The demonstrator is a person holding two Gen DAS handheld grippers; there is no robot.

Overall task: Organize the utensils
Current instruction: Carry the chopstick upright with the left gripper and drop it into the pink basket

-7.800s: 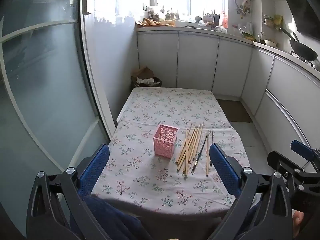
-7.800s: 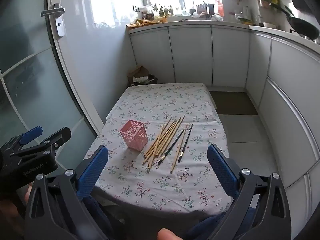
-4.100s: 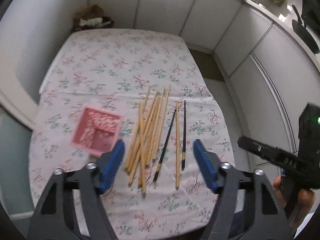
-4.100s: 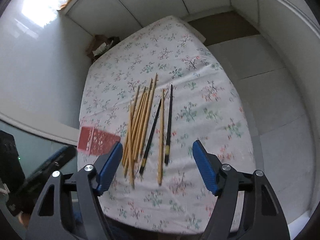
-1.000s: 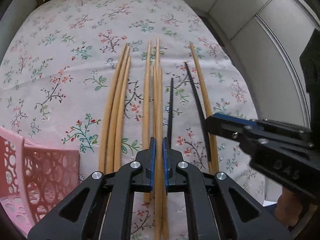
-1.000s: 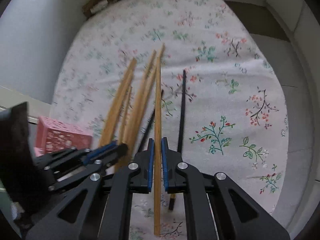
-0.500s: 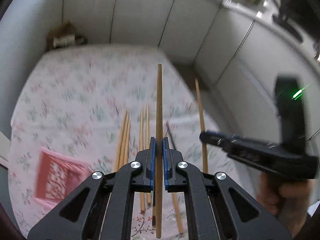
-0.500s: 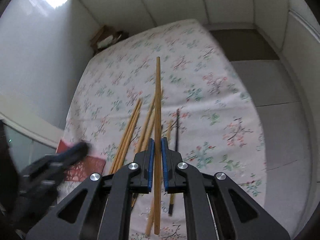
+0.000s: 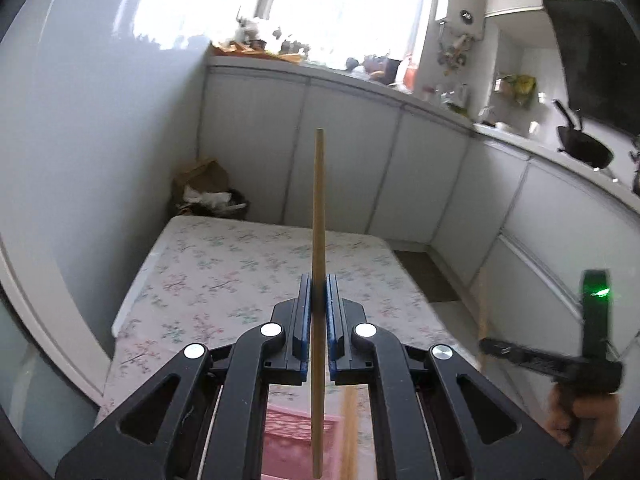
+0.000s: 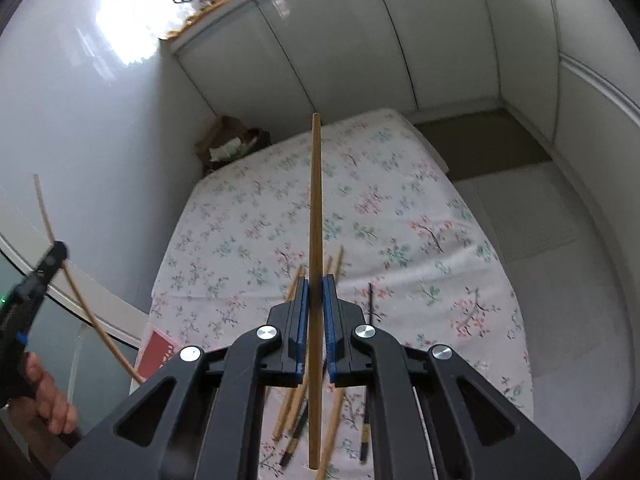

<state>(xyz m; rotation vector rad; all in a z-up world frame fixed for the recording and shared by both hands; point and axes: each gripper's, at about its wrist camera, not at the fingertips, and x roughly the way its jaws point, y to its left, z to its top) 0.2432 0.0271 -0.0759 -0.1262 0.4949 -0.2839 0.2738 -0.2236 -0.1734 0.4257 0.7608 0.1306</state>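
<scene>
white kitchen cabinets (image 9: 432, 184) line the far walls behind a table covered with a floral tablecloth (image 9: 224, 272); a cardboard box of crumpled paper (image 9: 208, 192) sits on the floor beyond the table's far end, and a dark wok (image 9: 584, 148) rests on the counter at right.

left gripper (image 9: 318, 316): blue pads (image 9: 305, 312) pressed against a single wooden chopstick (image 9: 319, 240), which runs lengthwise between them, its far end raised above the table toward the cabinets and its near end extending back past the jaws. below the gripper body, part of a pink perforated basket (image 9: 288, 436) shows on the cloth, with a blurred bundle of wooden chopsticks (image 9: 349, 432) just to its right. in the right wrist view the same gripper appears at the left edge, held in a hand (image 10: 48, 396), its chopstick tilted.

right gripper (image 10: 316, 312): blue pads (image 10: 329, 308) likewise closed on a second wooden chopstick (image 10: 316, 208), held clear of the table and pointing along the fingers. beneath it the remaining chopsticks lie on the tablecloth: several wooden ones (image 10: 334, 276) fanned close together and two black chopsticks (image 10: 368, 336) beside them, one largely hidden by the gripper. a corner of the pink basket is visible at the table's left edge, apart from the pile. in the left wrist view the right gripper is seen blurred at far right, in a hand (image 9: 580, 416), with a green light (image 9: 598, 292) on its body.
</scene>
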